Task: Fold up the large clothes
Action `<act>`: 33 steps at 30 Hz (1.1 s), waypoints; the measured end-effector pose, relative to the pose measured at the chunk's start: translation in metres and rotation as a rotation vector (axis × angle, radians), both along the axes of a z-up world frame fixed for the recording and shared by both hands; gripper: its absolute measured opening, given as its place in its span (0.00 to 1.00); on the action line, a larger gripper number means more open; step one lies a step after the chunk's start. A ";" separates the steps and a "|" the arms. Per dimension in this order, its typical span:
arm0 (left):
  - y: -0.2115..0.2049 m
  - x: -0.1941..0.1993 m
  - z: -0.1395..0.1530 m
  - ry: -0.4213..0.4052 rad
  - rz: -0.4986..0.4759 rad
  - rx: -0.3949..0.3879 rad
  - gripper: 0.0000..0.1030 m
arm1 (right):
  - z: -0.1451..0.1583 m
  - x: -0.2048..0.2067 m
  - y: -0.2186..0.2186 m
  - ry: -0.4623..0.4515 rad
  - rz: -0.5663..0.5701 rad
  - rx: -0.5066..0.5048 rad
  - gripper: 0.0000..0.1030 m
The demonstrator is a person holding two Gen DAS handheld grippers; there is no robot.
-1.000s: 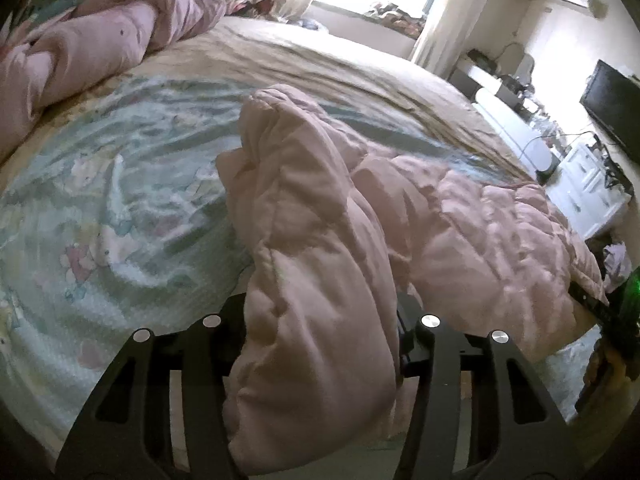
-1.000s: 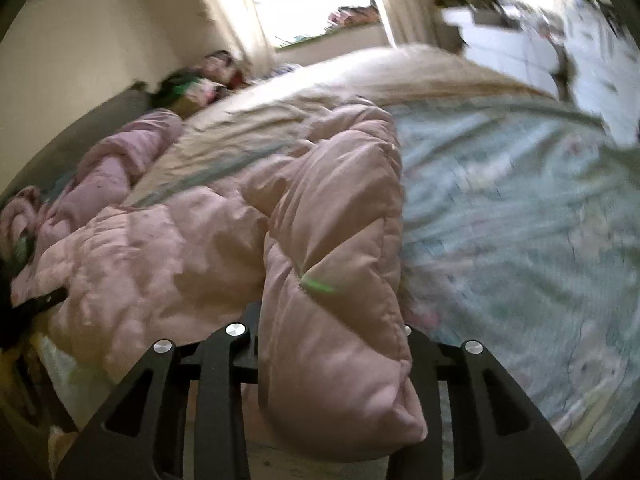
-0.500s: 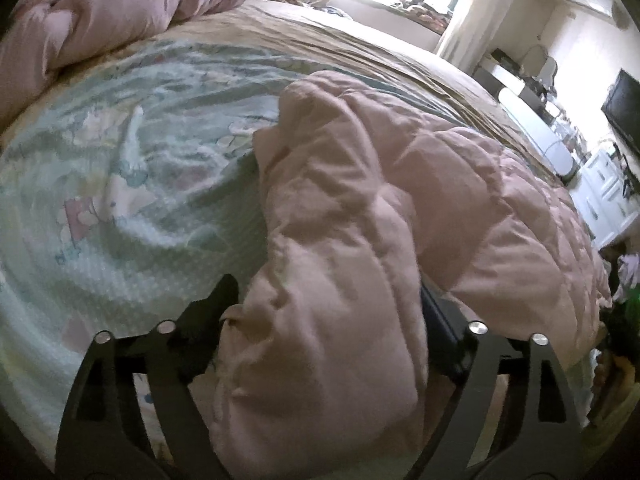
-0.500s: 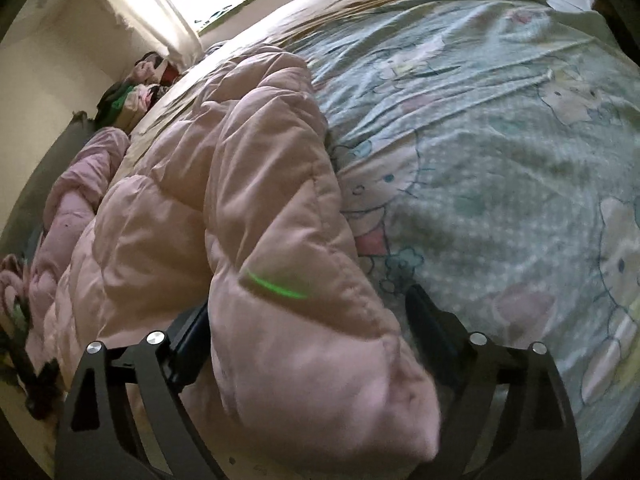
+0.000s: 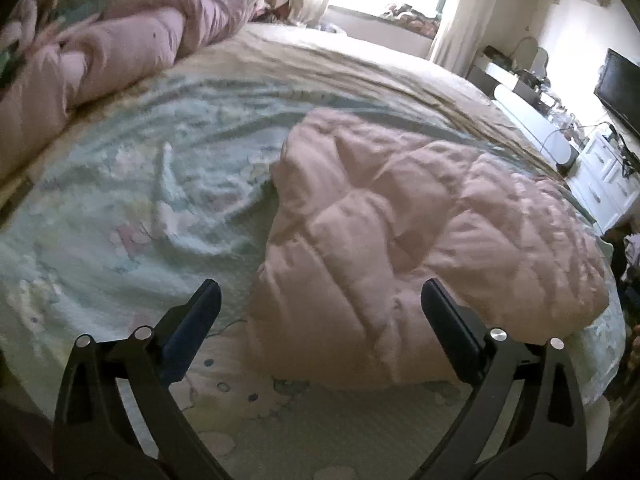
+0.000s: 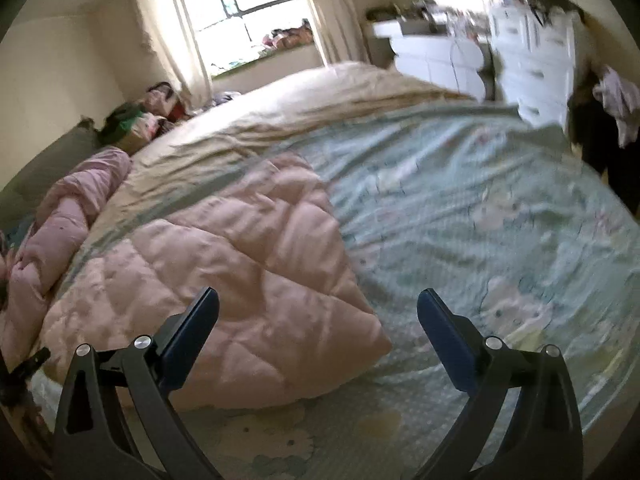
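A: Where is the pink padded coat (image 5: pixel 420 240) now?

B: It lies folded on the bed (image 5: pixel 120 208), on the green cartoon sheet, near the front edge of the bed. In the right wrist view the same coat (image 6: pixel 224 280) sits toward the left part of the bed, and its near corner lies low on the sheet.

A: And the left hand-held gripper (image 5: pixel 320 304)?

B: Its jaws stand wide apart. They have just been opening. A second ago a thick fold of the coat was clamped between them and hung up in front of the camera; now the coat rests flat on the bed and no pad touches it.

A: The right hand-held gripper (image 6: pixel 318 308) is the same?

B: Yes, its jaws have also just been opening and they hold nothing. Earlier it pinched another fold of the coat; now that fold is down on the bed and the black fingers (image 6: pixel 192 328) are above it.

A: What else is on the bed?

B: A second pink quilted bundle (image 5: pixel 120 48) lies at the far side of the bed, well apart from the coat. It did not move.
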State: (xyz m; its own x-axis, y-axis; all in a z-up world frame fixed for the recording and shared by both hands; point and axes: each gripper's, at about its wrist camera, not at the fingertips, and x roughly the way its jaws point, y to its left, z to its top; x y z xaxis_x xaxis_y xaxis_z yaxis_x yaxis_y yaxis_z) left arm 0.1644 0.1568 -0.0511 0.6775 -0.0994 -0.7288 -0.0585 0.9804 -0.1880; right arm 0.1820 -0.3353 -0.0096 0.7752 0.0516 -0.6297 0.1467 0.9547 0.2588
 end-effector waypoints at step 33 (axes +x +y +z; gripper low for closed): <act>-0.105 -0.134 0.077 -0.210 -0.101 0.089 0.91 | 0.048 -0.139 0.114 -0.166 0.201 -0.173 0.96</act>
State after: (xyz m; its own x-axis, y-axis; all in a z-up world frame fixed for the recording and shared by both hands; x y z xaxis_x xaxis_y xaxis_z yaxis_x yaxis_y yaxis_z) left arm 0.0306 0.0520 0.0257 0.8050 -0.1165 -0.5817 0.0724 0.9925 -0.0987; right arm 0.0431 -0.2217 0.0382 0.8532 0.1176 -0.5081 -0.0803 0.9922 0.0949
